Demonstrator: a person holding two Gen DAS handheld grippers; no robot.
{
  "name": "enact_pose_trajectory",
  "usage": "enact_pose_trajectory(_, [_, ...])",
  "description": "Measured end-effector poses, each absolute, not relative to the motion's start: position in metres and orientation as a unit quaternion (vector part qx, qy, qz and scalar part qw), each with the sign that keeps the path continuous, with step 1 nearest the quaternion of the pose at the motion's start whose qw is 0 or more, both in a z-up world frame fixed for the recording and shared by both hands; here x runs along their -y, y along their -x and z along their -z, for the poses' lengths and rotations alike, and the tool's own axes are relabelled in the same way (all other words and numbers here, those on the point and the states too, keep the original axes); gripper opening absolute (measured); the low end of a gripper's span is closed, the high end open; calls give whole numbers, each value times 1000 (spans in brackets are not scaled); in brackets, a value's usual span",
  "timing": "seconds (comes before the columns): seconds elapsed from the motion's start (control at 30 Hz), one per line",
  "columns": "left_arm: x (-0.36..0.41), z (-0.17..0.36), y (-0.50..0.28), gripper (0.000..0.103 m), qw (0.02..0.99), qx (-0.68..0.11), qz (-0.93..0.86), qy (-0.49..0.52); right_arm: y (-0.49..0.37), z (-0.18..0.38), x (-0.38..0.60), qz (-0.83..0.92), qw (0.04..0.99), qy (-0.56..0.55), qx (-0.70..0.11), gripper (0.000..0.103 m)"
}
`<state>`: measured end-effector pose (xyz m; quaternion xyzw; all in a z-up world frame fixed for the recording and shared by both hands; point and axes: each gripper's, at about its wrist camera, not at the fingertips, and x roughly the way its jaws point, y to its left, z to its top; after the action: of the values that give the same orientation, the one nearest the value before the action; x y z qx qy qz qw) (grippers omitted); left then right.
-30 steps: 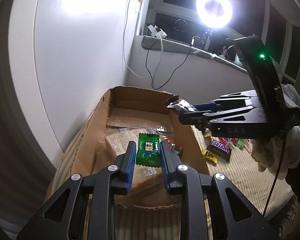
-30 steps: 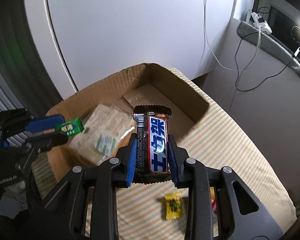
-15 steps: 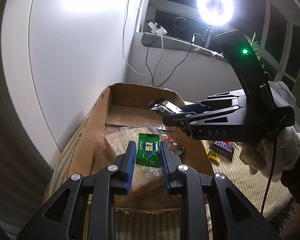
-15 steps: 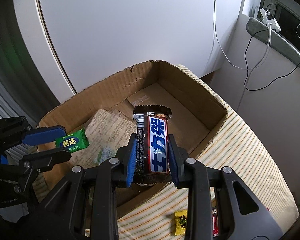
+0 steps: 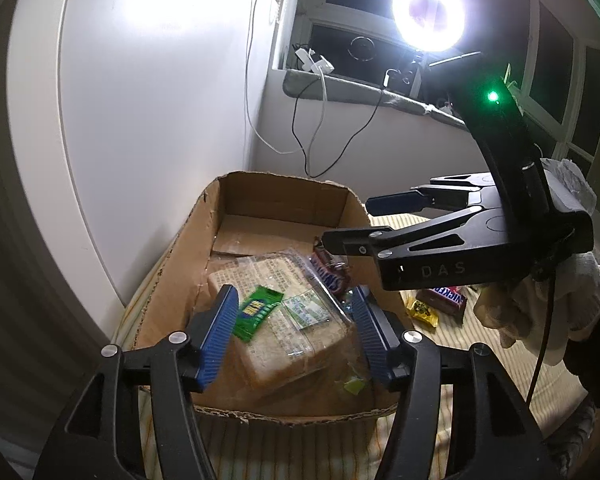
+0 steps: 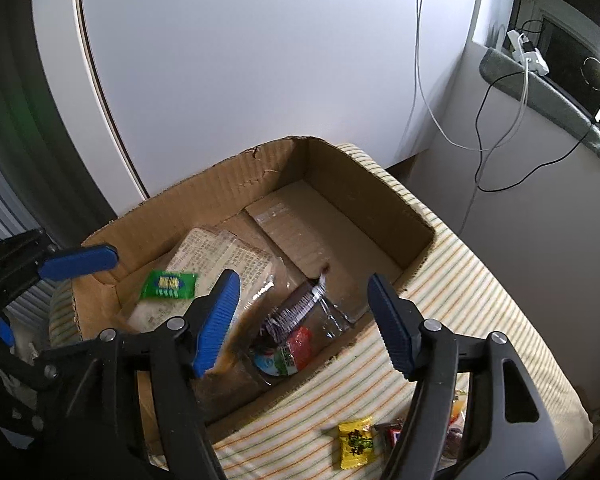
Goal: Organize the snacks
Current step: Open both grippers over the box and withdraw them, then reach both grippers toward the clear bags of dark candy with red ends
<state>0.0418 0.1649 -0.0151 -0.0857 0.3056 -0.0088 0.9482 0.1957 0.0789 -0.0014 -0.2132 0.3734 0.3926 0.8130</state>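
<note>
With both the left tool [image 5: 292,334] and right tool [image 6: 302,322] just spread over the cardboard box [image 6: 364,188], the released green candy [image 6: 169,285] and chocolate bar [image 5: 332,276] were seen inside it, where a rebound over its low wall was judged possible.

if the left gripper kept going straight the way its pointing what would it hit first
Most likely the green candy packet lying between the open fingers of the left gripper, on the bagged bread in the cardboard box. Its jaws have just opened. Depth is hard to judge, so it might meet the bread itself.
</note>
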Motion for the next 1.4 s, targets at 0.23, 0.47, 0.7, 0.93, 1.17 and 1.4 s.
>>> enact_pose_trajectory(0.23, [-156,11,-37,59,950,-303,14,79,-194,-5,-65,-375,822,217,-369,69])
enact_pose_trajectory(0.47, [-137,4,-34,59,951,-299,29,76,-193,-18,-28,-360,835,200,-366,69])
enact_pose_trajectory(0.7, [-109,1,-33,59,950,-300,55,71,-192,-25,23,-334,848,181,-370,69])
enact_pose_trajectory(0.93, [-75,1,-35,59,946,-305,90,63,-194,-23,81,-297,860,165,-379,69])
enact_pose_trajectory(1.17, [-47,9,-46,59,939,-318,116,62,-207,-12,145,-244,870,138,-405,69])
enact_pose_trajectory(1.4, [-22,16,-65,59,932,-332,137,58,-220,8,197,-208,874,103,-427,69])
